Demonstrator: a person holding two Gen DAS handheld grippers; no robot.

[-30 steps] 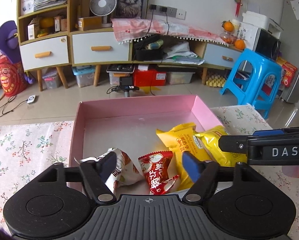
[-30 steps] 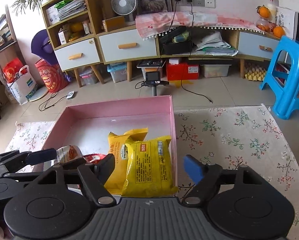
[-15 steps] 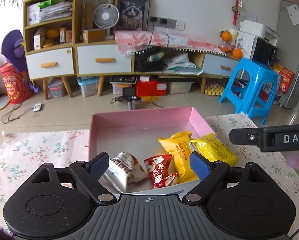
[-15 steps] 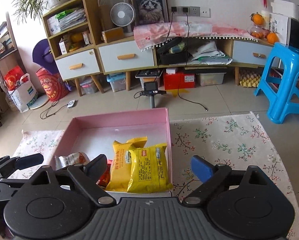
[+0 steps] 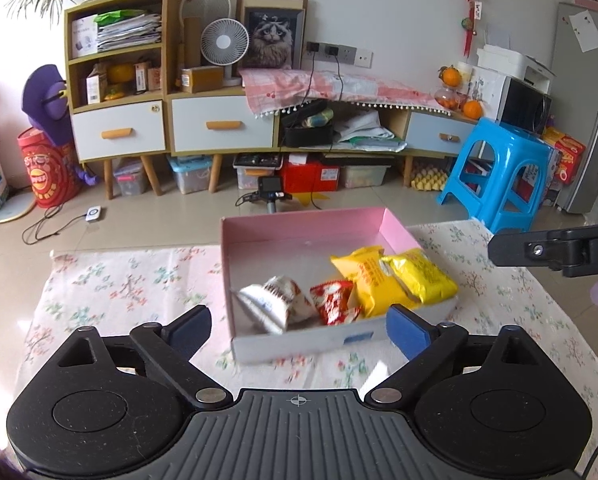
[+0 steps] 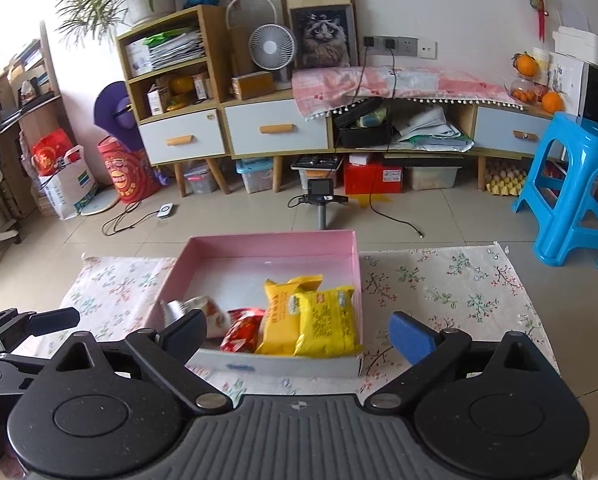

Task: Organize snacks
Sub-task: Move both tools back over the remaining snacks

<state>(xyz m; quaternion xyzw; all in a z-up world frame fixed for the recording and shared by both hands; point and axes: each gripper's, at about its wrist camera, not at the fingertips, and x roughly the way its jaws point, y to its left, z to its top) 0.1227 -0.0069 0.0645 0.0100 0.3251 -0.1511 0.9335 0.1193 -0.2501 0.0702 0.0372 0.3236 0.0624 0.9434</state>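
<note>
Both claws had just been opening and gaped with nothing between them: the left gripper (image 5: 299, 328) and right gripper (image 6: 297, 334) hung short of the pink box (image 6: 259, 238) on the floral cloth (image 5: 119, 280). Inside lay a white packet (image 5: 277, 300), a red packet (image 5: 333, 300) and two yellow packets (image 5: 395, 280) at the near wall. A careless pass could likely catch the low rim and shift the box.
</note>
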